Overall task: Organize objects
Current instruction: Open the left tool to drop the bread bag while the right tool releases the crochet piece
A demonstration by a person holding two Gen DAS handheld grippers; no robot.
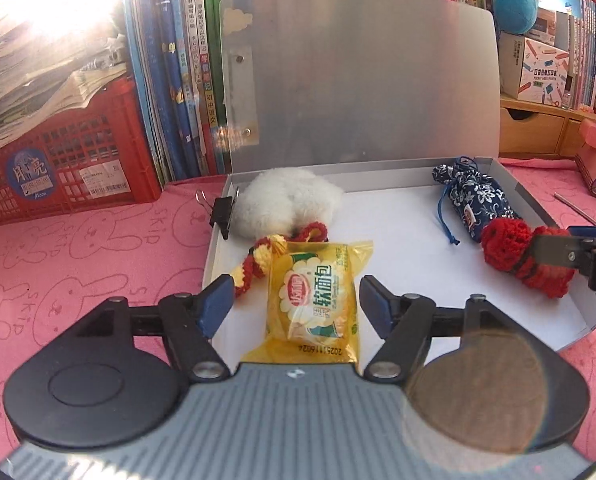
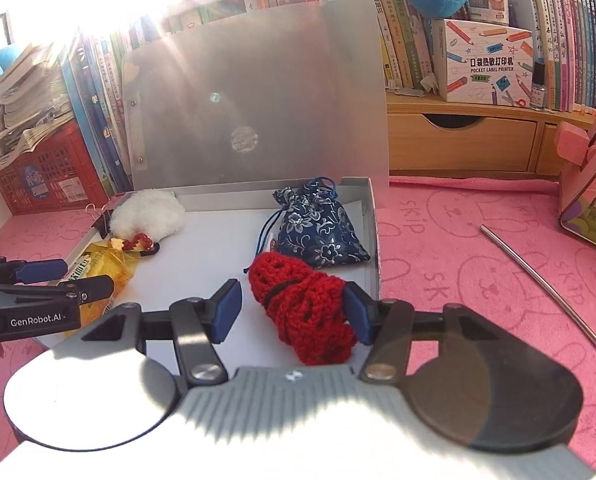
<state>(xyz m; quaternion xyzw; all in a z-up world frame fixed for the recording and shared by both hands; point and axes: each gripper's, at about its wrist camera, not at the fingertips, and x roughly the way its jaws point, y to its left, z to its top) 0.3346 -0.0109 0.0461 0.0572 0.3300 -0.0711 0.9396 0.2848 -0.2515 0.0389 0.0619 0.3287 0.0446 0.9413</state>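
One open grey box [image 1: 554, 208] sits on the pink worktop [image 1: 78, 248], lid [image 1: 358, 80] standing upright against the books [image 1: 178, 60] behind. Five soft things lie inside it. Largest, one white fluffy toy [image 1: 286, 200] in the box's far-left corner, right beside one black binder clip [image 1: 222, 216] clamped on the left wall. One yellow bread packet [image 1: 314, 300] lies at the near-left, overlapping one red-and-yellow crochet cord [image 1: 254, 264] that runs back to the fluffy toy. One blue floral pouch [image 2: 318, 228] rests by the right wall towards the back, and one red crochet piece [image 2: 302, 304] lies in front of it, touching it.

The left claw [image 1: 294, 304] is spread wide either side of the bread packet, fingers clear of it. The right claw [image 2: 294, 308] is also apart, straddling the red crochet piece, its right pad [image 2: 356, 312] against the yarn, left pad standing off.

White floor shows bare in the box's middle. Right of the box, one metal rod [image 2: 546, 280] lies on the worktop, well apart; one red crate [image 1: 66, 152] stands left of it.
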